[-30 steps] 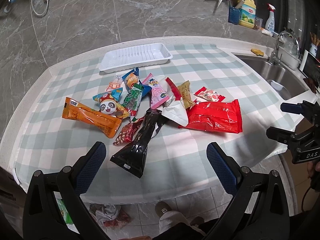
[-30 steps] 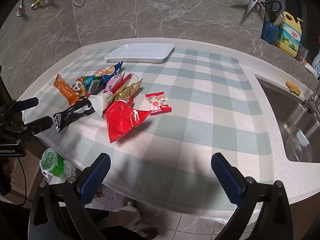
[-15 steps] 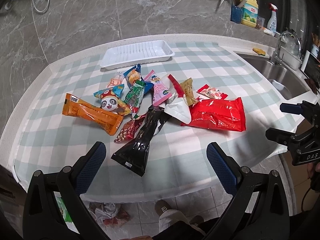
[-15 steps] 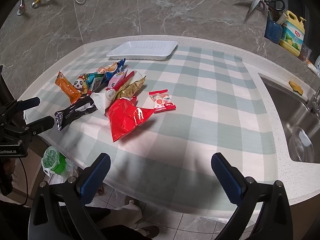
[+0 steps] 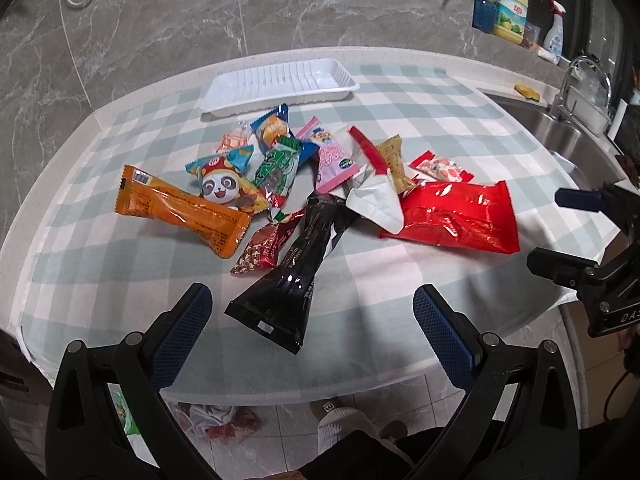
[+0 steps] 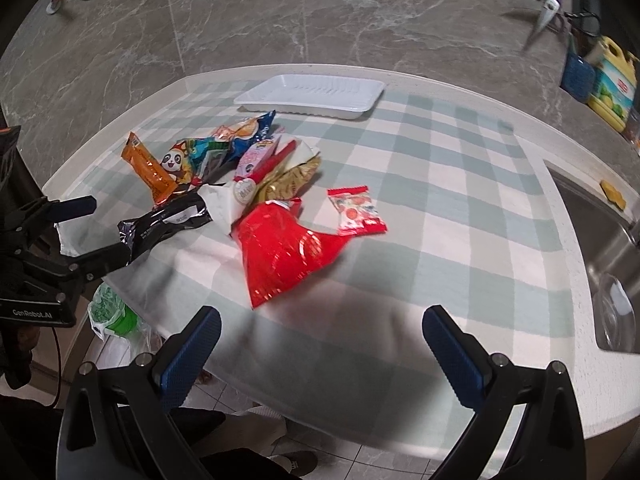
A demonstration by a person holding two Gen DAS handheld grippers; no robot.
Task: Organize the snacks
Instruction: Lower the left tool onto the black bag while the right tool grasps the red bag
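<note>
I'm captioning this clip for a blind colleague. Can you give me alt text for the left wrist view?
A jumbled pile of snack packets, including a black pouch, an orange packet and a red bag, lies on a checked tablecloth, with an empty white tray behind it. The open left gripper frames the near edge; the right gripper shows at right.

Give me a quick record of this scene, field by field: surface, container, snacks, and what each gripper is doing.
surface: checked cloth on a counter, beside a sink
container: white tray, empty, at the far side
snacks: loose pile in front of the tray, none in it
nearest left gripper: black pouch
nearest right gripper: red bag
apart from pile: small red packet
left gripper: open, holds nothing
right gripper: open, holds nothing
</note>
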